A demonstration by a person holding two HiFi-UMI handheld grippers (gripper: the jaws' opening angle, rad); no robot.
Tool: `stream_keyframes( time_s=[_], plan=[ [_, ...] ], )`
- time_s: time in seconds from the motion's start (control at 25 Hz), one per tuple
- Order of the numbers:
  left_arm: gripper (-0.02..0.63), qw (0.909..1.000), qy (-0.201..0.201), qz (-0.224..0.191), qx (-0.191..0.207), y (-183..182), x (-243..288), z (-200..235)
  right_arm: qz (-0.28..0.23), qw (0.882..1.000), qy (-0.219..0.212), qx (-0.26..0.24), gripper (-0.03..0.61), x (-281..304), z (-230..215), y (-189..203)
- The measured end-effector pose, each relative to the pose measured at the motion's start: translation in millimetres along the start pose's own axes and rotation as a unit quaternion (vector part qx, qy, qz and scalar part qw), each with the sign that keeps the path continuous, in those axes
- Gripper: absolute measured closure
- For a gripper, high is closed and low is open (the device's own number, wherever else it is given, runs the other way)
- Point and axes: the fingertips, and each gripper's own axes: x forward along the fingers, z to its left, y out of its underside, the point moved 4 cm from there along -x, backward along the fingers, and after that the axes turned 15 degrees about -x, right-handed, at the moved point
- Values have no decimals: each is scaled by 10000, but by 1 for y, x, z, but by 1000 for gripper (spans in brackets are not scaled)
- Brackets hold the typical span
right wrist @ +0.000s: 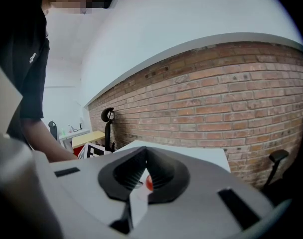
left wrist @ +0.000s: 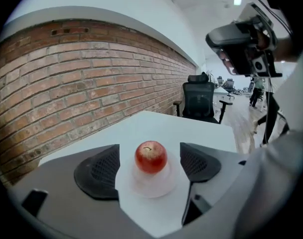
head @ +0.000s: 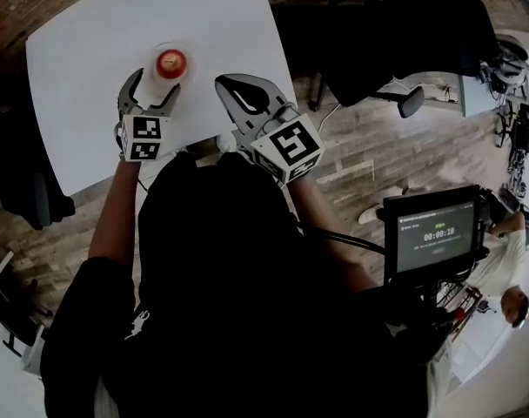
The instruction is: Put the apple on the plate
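- The apple (left wrist: 151, 157) sits upright on a small plate (left wrist: 156, 187) on the white table (head: 82, 42).
- It looks firm, round and glossy, fairly light and apt to roll or slip; gripping across its widest middle seems safest.
- The plate appears pale, shallow, translucent and probably light.
- The left tool (head: 156, 84) is wide open and empty, its ribbed dark pads clear of the apple.
- The right tool (right wrist: 145, 156) is closed and holds nothing.

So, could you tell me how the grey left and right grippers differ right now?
The left gripper has its jaws wide apart; the right gripper's are shut. The left gripper sits close before the red apple on the pale round plate; the right gripper stands further off, to one side. Both hold nothing.
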Motion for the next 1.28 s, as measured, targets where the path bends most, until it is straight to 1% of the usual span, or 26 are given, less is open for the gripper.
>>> stream_keyframes(
  time_s=[0.16,0.32,0.64,0.76,0.88,1.04,1.16,1.28],
  plan=[
    [262,9998,-184,-16,-117,2,-21,2,-123,9997,-222,-59,575,3,9,-5],
    [298,9988,-359,-151,-303,0,-44,-1,-242,9987,-443,-121,575,5,18,-9],
    [350,9956,-568,-463,-578,-9,-83,-16,-449,9954,-809,-245,575,5,31,-12],
    [367,9934,-678,-618,-681,-16,-95,-20,-502,9936,-958,-311,575,6,33,-12],
    [378,9921,-724,-719,-733,-32,-98,-26,-518,9921,-1100,-311,575,8,21,-12],
    [421,9896,-775,-916,-789,-54,-107,-36,-529,9911,-1168,-350,575,6,7,-15],
    [461,9875,-828,-1046,-838,-57,-122,-39,-610,9904,-1181,-392,575,3,8,-19],
    [522,9855,-887,-1146,-881,-59,-138,-39,-654,9902,-1160,-425,575,-1,7,-22]
  ],
)
